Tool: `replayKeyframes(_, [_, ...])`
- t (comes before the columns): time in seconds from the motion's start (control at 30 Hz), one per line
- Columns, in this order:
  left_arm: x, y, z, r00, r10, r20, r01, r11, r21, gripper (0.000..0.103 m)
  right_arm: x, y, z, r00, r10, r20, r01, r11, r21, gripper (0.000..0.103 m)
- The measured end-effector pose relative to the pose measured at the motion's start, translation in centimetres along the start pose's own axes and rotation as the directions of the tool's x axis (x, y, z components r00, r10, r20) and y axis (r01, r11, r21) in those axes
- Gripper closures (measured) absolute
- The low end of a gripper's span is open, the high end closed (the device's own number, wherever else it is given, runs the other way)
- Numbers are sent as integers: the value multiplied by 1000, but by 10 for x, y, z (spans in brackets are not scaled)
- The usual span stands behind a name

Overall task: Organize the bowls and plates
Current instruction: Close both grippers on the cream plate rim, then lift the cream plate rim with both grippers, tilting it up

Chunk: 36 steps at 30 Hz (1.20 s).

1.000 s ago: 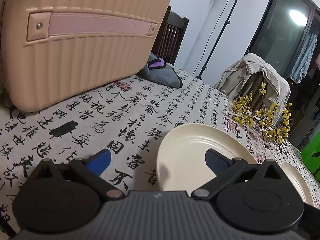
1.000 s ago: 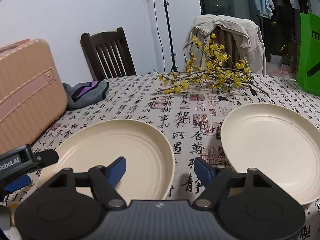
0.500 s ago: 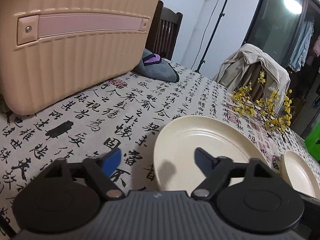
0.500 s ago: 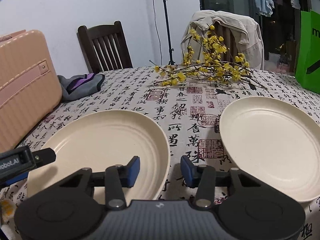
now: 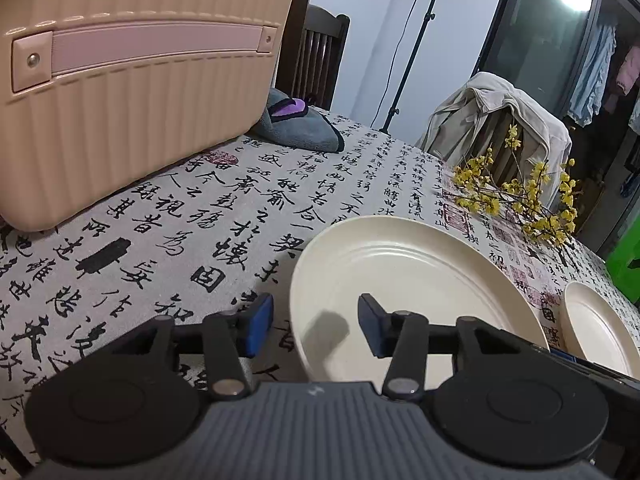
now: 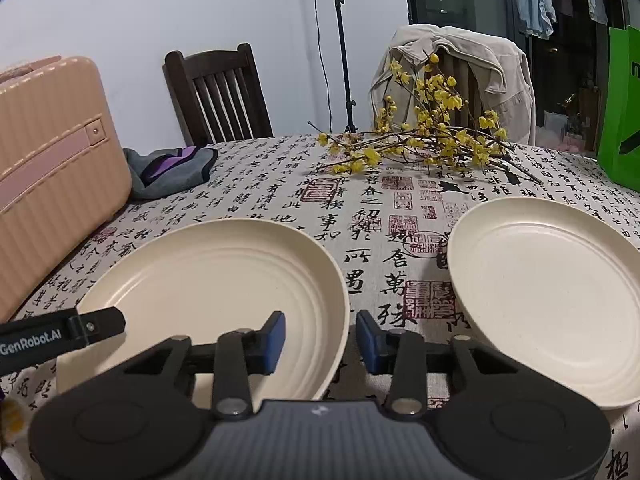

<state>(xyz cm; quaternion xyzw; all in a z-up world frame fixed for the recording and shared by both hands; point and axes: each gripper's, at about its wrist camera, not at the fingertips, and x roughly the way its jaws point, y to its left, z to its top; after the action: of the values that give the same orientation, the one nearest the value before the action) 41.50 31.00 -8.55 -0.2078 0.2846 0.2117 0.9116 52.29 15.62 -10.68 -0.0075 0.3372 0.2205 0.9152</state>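
Two cream plates lie on the table with the calligraphy cloth. My left gripper straddles the left rim of the nearer plate; its jaws are closing, the rim is between the blue pads, and a gap shows on both sides. My right gripper straddles the right rim of that same plate, jaws also closing, pads clear of the rim. One black finger of the left gripper reaches over the plate's left edge. The second plate rests untouched to the right.
A pink ribbed suitcase stands at the left. Beside it lies a grey and purple cloth. Yellow flowering branches lie at the far side, and a green bag stands at the right edge. Chairs, one draped with a jacket, are behind the table.
Both grippers' jaws have narrowed a good deal around the rims of the nearer plate. The left view has rolled slightly. Neither plate has moved.
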Motion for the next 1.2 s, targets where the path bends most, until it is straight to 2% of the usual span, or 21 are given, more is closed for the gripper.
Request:
replayKeyframes(0.07, [0, 0, 0, 1000, -1, -1, 1, 1000, 5, 62, 0, 0, -1, 1000, 8, 4, -8, 1000, 0, 73])
replayKeyframes(0.23, [1, -2, -1, 1000, -4, -4, 4, 1000, 17, 73, -1, 2, -2, 1000, -1, 18, 1, 1000, -10, 75])
replayKeyframes(0.57, [3, -4, -2, 1000, 11, 1, -11, 999, 35, 75, -1, 1, -3, 1000, 4, 25, -4, 1000, -23, 76])
replayKeyframes(0.77, [2, -5, -2, 1000, 25, 5, -25, 999, 41, 75, -1, -5, -1, 1000, 16, 22, -17, 1000, 26, 87])
replayKeyframes(1.2, [-1, -4, -2, 999, 42, 19, -43, 998, 43, 75, -5, 1, -2, 999, 15, 52, -14, 1000, -13, 88])
